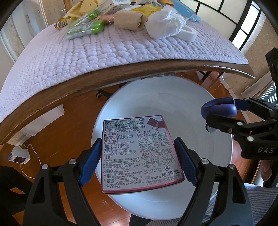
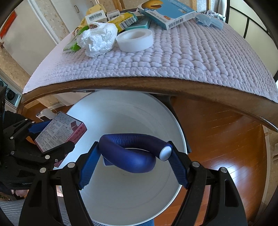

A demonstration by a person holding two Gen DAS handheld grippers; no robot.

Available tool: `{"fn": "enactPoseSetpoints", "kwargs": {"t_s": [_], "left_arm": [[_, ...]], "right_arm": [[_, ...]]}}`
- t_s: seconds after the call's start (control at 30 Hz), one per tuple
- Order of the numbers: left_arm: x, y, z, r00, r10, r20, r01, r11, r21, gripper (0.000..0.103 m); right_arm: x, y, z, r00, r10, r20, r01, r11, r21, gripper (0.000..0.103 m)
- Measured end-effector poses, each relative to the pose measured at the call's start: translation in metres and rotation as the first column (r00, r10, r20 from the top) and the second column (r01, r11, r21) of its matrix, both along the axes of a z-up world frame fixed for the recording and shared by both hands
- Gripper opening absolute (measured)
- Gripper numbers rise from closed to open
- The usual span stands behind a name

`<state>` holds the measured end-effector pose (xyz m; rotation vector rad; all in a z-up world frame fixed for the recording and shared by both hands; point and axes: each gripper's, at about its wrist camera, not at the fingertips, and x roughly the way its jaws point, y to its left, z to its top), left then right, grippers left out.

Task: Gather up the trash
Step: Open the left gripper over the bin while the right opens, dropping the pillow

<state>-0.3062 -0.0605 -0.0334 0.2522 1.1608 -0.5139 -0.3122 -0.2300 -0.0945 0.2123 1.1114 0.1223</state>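
My left gripper (image 1: 138, 160) is shut on a pink-edged medicine box (image 1: 139, 153) printed with Japanese text, and holds it above the open white bin (image 1: 191, 107). My right gripper (image 2: 133, 163) is shut on a bent dark-blue foam tube with a white end cap (image 2: 132, 156), also above the bin (image 2: 121, 200). In the right wrist view the left gripper (image 2: 50, 137) and its box (image 2: 60, 130) show at the left. In the left wrist view the right gripper (image 1: 220, 120) and the tube (image 1: 219, 109) show at the right.
The bin stands on the wooden floor (image 2: 217, 139) under the table edge (image 1: 86, 90). On the table's lilac mat (image 2: 191, 52) lie crumpled white plastic (image 2: 97, 40), a white tape roll (image 2: 134, 40), green packets (image 1: 85, 28), a tan roll (image 1: 128, 19), a blue box (image 2: 166, 12) and other packaging.
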Motion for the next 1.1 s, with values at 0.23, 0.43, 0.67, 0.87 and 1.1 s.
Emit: {"fn": "enactPoseSetpoints", "kwargs": {"t_s": [0.23,0.43,0.67,0.87,1.1], "left_arm": [[0.002,0.0,-0.016,1.0,0.001,-0.018,-0.001,1.0,0.006,0.084],[0.004,-0.001,-0.022,1.0,0.003,-0.019,-0.002,1.0,0.018,0.084],[0.008,0.002,-0.02,1.0,0.006,-0.023,-0.006,1.0,0.024,0.084],[0.005,0.006,-0.023,1.0,-0.005,-0.026,0.005,1.0,0.025,0.084],[0.005,0.003,-0.019,1.0,-0.014,-0.009,0.014,1.0,0.024,0.084]], "right_arm": [[0.001,-0.001,-0.001,1.0,0.009,-0.009,-0.009,1.0,0.003,0.075],[0.005,-0.003,0.001,1.0,0.011,-0.007,-0.01,1.0,0.009,0.075],[0.008,-0.004,0.001,1.0,0.004,-0.012,-0.004,1.0,0.008,0.075],[0.004,-0.008,-0.003,1.0,-0.011,-0.016,0.012,1.0,0.01,0.075],[0.0,-0.013,0.001,1.0,-0.027,0.001,0.027,1.0,0.0,0.075]]}}
